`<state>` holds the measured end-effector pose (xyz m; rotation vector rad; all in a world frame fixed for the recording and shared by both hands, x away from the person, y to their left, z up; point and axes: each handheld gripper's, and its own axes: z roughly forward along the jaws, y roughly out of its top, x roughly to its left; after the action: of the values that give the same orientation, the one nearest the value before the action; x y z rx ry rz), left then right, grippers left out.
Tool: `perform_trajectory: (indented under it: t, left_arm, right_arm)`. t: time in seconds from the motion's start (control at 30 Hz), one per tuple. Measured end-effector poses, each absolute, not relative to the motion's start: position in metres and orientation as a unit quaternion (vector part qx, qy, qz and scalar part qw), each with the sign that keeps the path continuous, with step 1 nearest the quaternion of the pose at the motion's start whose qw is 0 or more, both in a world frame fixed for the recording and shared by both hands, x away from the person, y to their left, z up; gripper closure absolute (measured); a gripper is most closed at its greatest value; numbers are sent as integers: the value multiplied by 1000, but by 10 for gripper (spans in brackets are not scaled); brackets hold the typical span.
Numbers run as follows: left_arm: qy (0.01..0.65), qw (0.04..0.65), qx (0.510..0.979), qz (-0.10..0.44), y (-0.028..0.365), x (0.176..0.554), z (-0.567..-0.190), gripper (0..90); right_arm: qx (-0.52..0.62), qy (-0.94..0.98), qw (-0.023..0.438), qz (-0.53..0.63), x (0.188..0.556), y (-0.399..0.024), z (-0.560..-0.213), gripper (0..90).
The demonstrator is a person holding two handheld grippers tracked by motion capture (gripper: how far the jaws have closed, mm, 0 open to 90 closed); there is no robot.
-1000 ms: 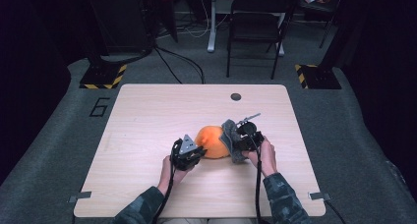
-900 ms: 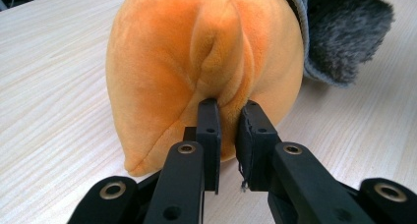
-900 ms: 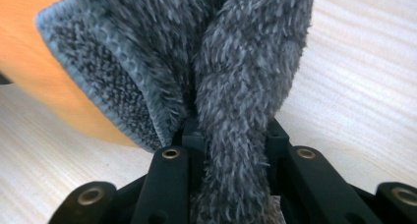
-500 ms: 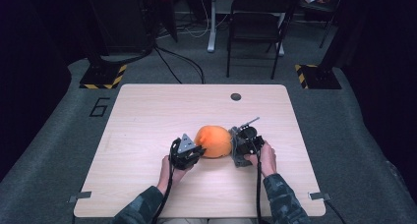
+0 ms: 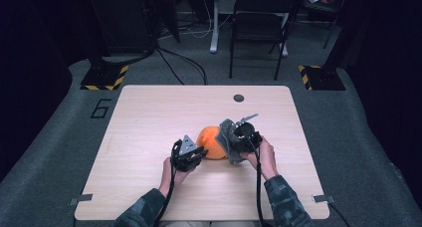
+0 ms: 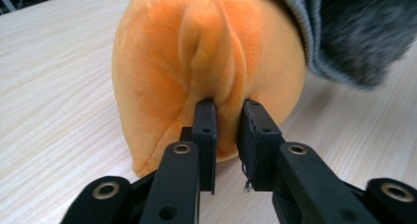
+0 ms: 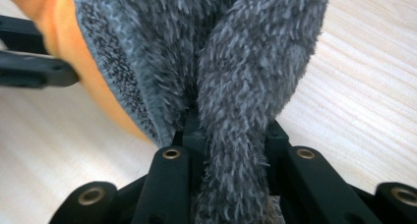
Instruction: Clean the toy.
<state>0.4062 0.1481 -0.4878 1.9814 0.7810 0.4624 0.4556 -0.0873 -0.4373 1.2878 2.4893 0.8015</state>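
On the left, the left hand-held gripper [image 5: 198,152] pinches a raised fold of the orange plush [image 6: 206,67], its jaws nearly together with only that ridge of fabric between them; they have just been easing apart a little, and the fold is still caught. The plush sits on the worktop [image 5: 149,117] near the middle, between the two hands. That slackening is the first risk: the pinch takes only a thin seam of soft pile, so any pull from the other side could slide it out and let the plush roll or swing away. On the right, the right hand-held gripper [image 7: 216,130] is clamped tight on a bunch of the grey fleece [image 7: 236,62], which wraps the plush's far side. The fleece seems to be a cover being worked over the plush or off it, though the high view is too small to say which. If the right hand drags hard, the fleece may snag, bunch up, or drag the whole plush along.
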Motion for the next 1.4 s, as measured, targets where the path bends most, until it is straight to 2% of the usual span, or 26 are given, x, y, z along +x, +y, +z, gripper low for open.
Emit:
perform_trajectory:
  t: [0.17,0.23,0.3,0.4,0.53,0.6,0.8,1.1,1.27,1.4]
  left_arm:
    - [318,441,812,213,146,407,-488,519]
    - [322,430,814,220,145,410,-491,465]
    - [323,430,813,223,144,413,-495,459]
    - [324,434,810,226,142,413,-497,546]
    - [322,438,808,226,142,413,-498,761]
    - [319,439,809,227,143,412,-496,807]
    - [303,443,811,233,144,407,-487,833]
    - [274,447,818,237,139,396,-476,838]
    - [276,444,821,230,137,396,-477,835]
    - [280,443,821,227,138,398,-479,830]
  right_arm:
    - [452,837,118,285,461,-98,-445,724]
    - [453,834,117,291,462,-100,-447,724]
    - [448,837,118,290,461,-99,-446,724]
    - [444,841,124,284,460,-95,-446,725]
    - [441,843,130,280,458,-92,-444,725]
    - [444,842,124,280,458,-93,-441,725]
    - [458,837,112,279,457,-99,-428,724]
    - [424,829,130,339,442,-87,-398,723]
    - [409,835,167,328,436,-70,-403,722]
    - [416,834,162,324,441,-73,-412,722]
